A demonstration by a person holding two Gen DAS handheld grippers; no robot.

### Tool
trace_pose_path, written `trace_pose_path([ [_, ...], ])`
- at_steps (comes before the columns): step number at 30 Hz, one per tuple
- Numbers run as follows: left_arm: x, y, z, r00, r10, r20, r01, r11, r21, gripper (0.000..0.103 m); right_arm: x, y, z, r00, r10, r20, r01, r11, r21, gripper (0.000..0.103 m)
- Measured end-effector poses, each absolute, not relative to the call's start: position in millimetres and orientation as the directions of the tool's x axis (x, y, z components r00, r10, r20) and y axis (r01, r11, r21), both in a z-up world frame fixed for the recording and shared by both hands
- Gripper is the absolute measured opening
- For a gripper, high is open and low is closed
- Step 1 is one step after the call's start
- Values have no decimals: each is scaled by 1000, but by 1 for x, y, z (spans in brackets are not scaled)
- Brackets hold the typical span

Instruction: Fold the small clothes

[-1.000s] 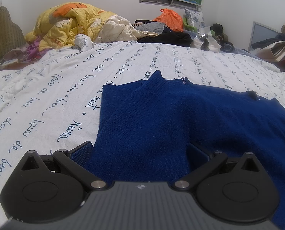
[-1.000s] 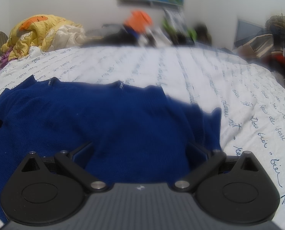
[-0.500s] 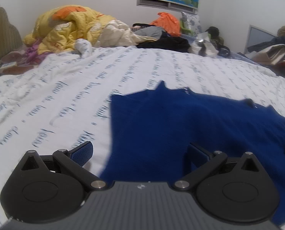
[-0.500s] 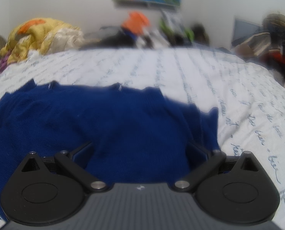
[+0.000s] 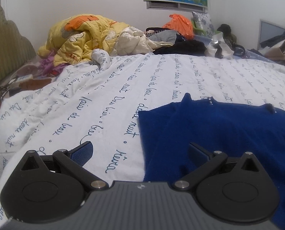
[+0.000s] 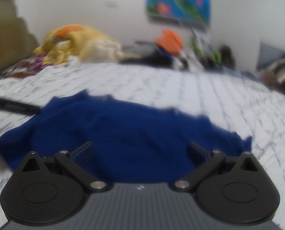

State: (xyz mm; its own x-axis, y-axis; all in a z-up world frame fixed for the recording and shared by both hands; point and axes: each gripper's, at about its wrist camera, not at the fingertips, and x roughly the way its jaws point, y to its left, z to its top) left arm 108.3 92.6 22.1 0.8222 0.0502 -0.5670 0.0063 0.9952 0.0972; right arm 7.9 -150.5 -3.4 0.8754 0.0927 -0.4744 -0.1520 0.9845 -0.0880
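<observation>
A dark blue knitted garment [image 5: 219, 130] lies flat on the white bedspread [image 5: 108, 95] printed with blue script. In the left wrist view it fills the lower right, its left edge running down between my fingers. My left gripper [image 5: 140, 151] is open, one finger [image 5: 83, 150] over bare bedspread, the other over the knit. The right wrist view is blurred; the blue garment [image 6: 123, 134] spreads across the middle. My right gripper [image 6: 140, 150] is open above it, holding nothing. At the left edge of that view a dark bar, the other gripper's finger [image 6: 14, 106], shows.
A crumpled yellow quilt [image 5: 81, 36] and cream bedding are heaped at the far left of the bed. Dark clothes [image 5: 182, 47], an orange bag [image 5: 178, 25] and clutter line the far edge. A padded headboard [image 5: 6, 48] stands at the left.
The left gripper has shifted left and back, so the garment's left edge now sits between its fingers. The right gripper has pulled back and swung; its view is blurred by motion.
</observation>
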Motion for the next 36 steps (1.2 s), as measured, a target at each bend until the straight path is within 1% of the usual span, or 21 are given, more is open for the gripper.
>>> trace_pose_path([
  [4,114,90,23,821,54,-569,15,993,116,103,-1,-121,-3,882,103,-460,-207,961,-182,103],
  [10,130,96,24,804,63,-591,25,990,139,103,-12,-89,-7,853,203,-480,-329,925,-193,103],
  [16,145,106,26,787,82,-612,5,990,139,103,-23,-59,-13,842,240,-483,-392,888,-242,103],
  [21,153,110,27,777,80,-625,2,992,129,103,-23,-46,-15,820,269,-505,-429,873,-232,103],
  [25,155,113,27,770,70,-634,2,994,113,103,-18,-43,-17,788,280,-548,-444,875,-192,103],
  [28,155,112,29,768,30,-640,33,996,87,103,-15,-45,-19,781,272,-563,-438,880,-183,103],
  [31,161,114,29,744,-48,-666,90,996,28,103,-18,-44,-23,781,264,-566,-436,880,-191,103],
  [33,169,120,28,709,-127,-693,130,990,-48,103,-21,-42,-23,777,279,-564,-450,873,-188,103],
  [36,182,134,26,646,-257,-719,165,966,-198,103,-26,-33,-25,782,284,-555,-468,855,-222,103],
])
